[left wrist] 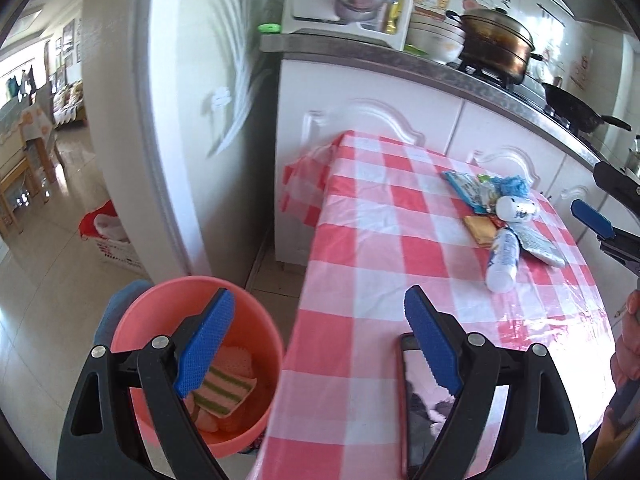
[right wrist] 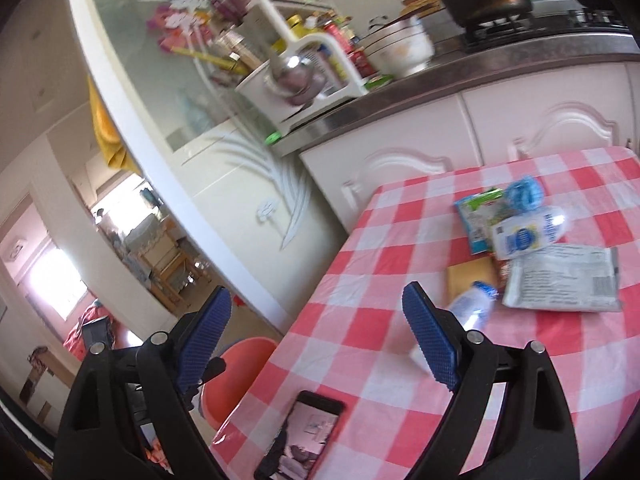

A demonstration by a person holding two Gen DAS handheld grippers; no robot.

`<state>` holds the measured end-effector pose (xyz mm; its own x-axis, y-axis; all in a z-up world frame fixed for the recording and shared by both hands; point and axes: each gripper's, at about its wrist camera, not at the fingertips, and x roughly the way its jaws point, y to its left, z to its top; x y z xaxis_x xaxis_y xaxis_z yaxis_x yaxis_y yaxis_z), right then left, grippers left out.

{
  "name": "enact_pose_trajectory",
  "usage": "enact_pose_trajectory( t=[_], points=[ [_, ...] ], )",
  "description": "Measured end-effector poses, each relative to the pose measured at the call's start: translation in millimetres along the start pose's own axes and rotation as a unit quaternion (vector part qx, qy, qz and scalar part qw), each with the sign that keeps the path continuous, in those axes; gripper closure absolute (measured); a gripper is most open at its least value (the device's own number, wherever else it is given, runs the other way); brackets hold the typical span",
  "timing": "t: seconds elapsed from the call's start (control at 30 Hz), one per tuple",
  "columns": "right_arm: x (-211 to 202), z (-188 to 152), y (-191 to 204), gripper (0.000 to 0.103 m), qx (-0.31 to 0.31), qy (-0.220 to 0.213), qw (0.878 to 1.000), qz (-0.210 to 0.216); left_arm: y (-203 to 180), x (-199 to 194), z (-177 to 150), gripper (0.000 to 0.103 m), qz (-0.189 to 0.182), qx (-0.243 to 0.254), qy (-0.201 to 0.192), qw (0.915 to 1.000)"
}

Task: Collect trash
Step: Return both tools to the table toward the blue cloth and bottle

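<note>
A pile of trash lies on the red-checked table: a white bottle, a second white bottle, a yellow packet, a silver wrapper, a green-blue wrapper and a blue crumpled piece. A pink bin stands on the floor left of the table, with striped wrappers inside. My left gripper is open and empty, above the bin's edge and the table corner. My right gripper is open and empty, near the white bottle; the pile lies just beyond.
A phone lies at the table's near edge, also in the right wrist view. White cabinets and a counter with a pot and pan stand behind the table. A white glass door stands left.
</note>
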<state>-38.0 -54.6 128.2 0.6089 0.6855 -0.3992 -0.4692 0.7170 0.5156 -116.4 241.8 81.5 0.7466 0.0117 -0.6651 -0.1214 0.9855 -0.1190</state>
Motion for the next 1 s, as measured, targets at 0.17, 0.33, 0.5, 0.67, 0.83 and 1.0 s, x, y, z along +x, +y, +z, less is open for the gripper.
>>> enact_pose_trajectory(
  t=[0.17,0.33,0.5,0.67,0.83,1.0],
  points=[
    [-28,10,-38,0.015,0.03,-0.03,0.999,-0.016,-33,3,8,0.017,-0.023,0.028,0.0,0.9993],
    [-54,19,-83,0.015,0.065,-0.057,0.995,-0.044,-74,11,18,0.017,-0.049,0.06,0.002,0.997],
    [-70,21,-136,0.015,0.11,-0.068,0.989,-0.074,-115,23,36,0.017,-0.089,0.074,0.015,0.9932],
    [-75,16,-177,0.015,0.131,-0.059,0.983,-0.114,-165,41,62,0.017,-0.14,0.082,0.024,0.9865],
    [-71,10,-200,0.015,0.14,-0.043,0.982,-0.123,-229,82,91,0.017,-0.166,0.104,0.039,0.9799],
    [-56,2,-206,0.015,0.136,-0.008,0.983,-0.123,-279,127,110,0.024,-0.166,0.12,0.06,0.9769]
  ],
)
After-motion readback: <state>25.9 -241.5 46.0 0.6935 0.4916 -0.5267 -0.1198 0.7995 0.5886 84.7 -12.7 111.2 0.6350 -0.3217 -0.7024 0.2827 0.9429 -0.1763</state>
